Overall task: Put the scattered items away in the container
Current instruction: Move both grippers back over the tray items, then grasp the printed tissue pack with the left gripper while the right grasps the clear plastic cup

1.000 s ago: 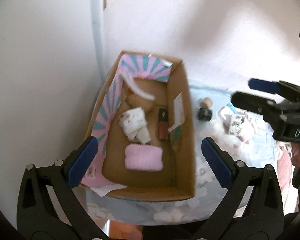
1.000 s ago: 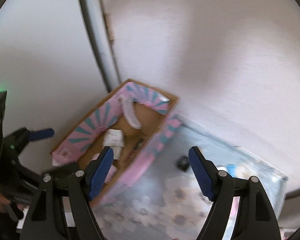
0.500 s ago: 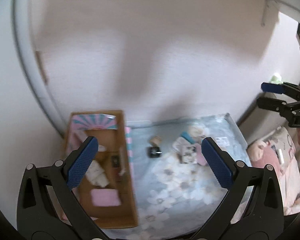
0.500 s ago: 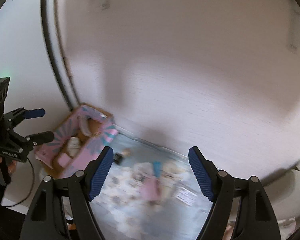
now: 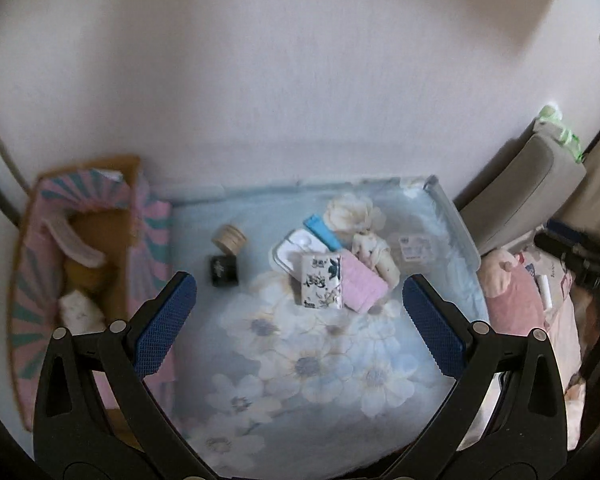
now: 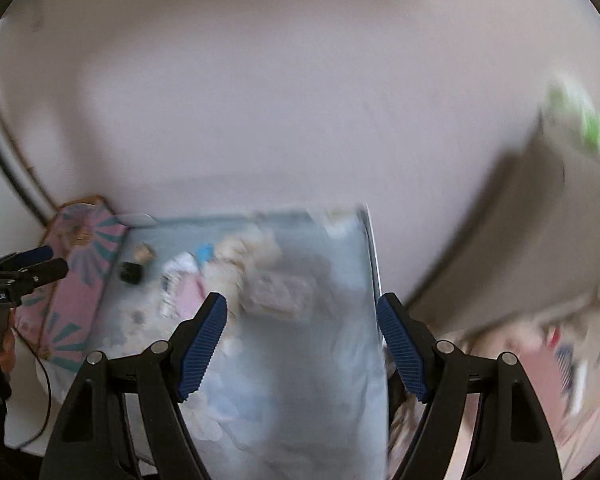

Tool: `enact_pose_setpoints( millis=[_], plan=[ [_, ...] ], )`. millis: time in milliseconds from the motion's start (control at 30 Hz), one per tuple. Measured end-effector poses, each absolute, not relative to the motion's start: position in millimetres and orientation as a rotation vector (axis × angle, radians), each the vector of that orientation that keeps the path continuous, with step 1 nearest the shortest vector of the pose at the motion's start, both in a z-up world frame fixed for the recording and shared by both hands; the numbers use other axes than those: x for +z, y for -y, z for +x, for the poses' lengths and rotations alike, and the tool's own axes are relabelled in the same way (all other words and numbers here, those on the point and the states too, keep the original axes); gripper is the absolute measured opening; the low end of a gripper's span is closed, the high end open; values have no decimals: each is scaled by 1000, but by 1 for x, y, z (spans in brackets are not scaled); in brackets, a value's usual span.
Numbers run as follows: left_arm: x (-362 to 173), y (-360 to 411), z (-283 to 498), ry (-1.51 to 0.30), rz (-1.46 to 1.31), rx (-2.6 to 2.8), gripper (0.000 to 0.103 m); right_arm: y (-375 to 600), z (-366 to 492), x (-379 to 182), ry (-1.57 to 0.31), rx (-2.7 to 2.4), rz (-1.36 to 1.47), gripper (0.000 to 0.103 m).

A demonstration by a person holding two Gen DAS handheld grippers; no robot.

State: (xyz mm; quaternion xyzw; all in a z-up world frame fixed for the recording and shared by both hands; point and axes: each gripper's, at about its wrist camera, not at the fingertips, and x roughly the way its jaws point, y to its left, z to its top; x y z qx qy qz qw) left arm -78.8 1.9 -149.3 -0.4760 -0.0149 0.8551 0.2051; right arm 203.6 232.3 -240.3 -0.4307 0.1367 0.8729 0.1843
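A cardboard box (image 5: 132,204) with pink and teal flaps sits at the left of a pale blue floral mat (image 5: 308,360); several items lie inside it. On the mat lie a small black box (image 5: 223,270), a round wooden spool (image 5: 229,238), a white patterned packet (image 5: 321,280), a pink cloth (image 5: 362,284), a blue item (image 5: 322,232) and a cream soft doll (image 5: 370,248). My left gripper (image 5: 298,320) hangs open high above the mat. My right gripper (image 6: 302,344) is open too, over the mat's right part; its view is blurred, with the cardboard box (image 6: 80,264) at left.
A plain wall stands behind the mat. To the right lie a grey cushion (image 5: 524,196) and a pink plush toy (image 5: 508,292) on patterned bedding. A small printed packet (image 5: 414,247) rests near the mat's right edge.
Both grippers swung right, away from the box, and came lower toward the mat. The scattered items now sit centred in the left wrist view. Neither gripper took hold of anything.
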Motion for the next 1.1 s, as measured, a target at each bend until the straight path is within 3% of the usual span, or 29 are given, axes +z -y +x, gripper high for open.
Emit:
enact_pose_setpoints(
  millis=[300, 400, 467, 633, 800, 967, 1100],
  plan=[
    [-223, -42, -93, -27, -1354, 2327, 100, -245, 214, -340, -505, 2331, -1118, 73],
    [-241, -56, -99, -60, -1356, 2320, 96, -249, 211, -354, -480, 2311, -1099, 64],
    [-250, -63, -101, -79, -1365, 2312, 86, -249, 208, -363, -479, 2295, -1103, 59],
    [-268, -74, -106, -99, -1381, 2281, 83, -257, 201, -378, -508, 2276, -1100, 54],
    [-277, -77, -110, -86, -1391, 2263, 72, -262, 195, -389, -514, 2261, -1119, 44],
    [-278, -77, -112, -77, -1397, 2249, 48, -265, 187, -397, -512, 2252, -1131, 27],
    [-278, -77, -113, -67, -1392, 2241, 43, -264, 184, -398, -502, 2261, -1130, 27]
  ],
)
